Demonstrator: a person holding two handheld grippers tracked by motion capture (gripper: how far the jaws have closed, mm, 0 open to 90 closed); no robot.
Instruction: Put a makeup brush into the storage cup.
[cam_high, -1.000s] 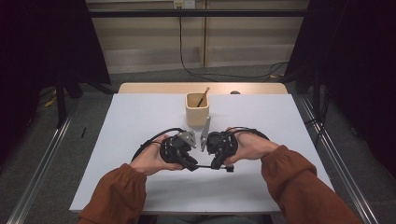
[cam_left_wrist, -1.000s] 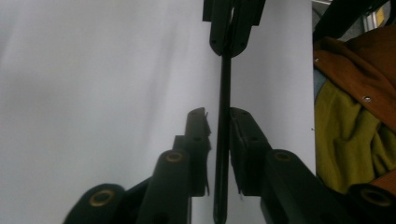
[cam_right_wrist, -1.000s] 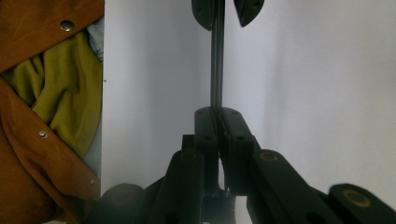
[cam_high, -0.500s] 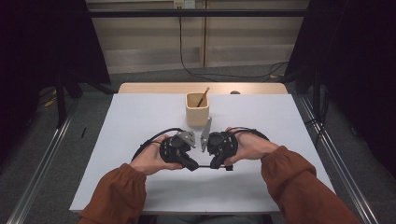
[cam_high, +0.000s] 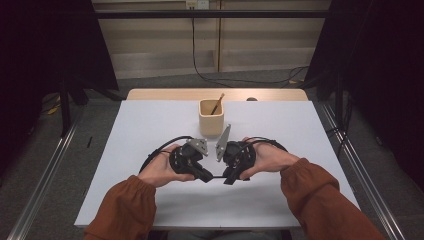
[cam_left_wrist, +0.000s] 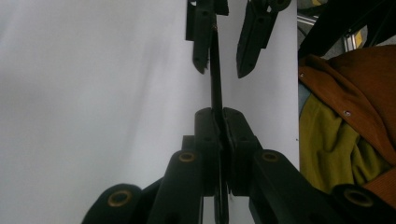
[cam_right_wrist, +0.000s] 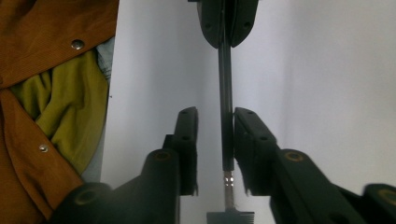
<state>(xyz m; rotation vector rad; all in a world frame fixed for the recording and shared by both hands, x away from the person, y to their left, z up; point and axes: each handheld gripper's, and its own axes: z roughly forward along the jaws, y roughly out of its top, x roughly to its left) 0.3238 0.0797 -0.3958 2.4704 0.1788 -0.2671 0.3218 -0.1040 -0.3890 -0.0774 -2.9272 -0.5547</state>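
I am clenching my left tool on a thin black brush low over the near desk, my right tool standing released around it, handover seemingly unfinished, wooden cup waiting farther off.

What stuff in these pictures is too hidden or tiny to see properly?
- Inside of the wooden cup, high view: its wall hides the lower end of the brown stick.
- Thin black rod, right gripper view: its flat ribbed end is cut by the bottom edge, so what it is stays unclear.
- Small dark thing on the table's far edge, high view: too small.
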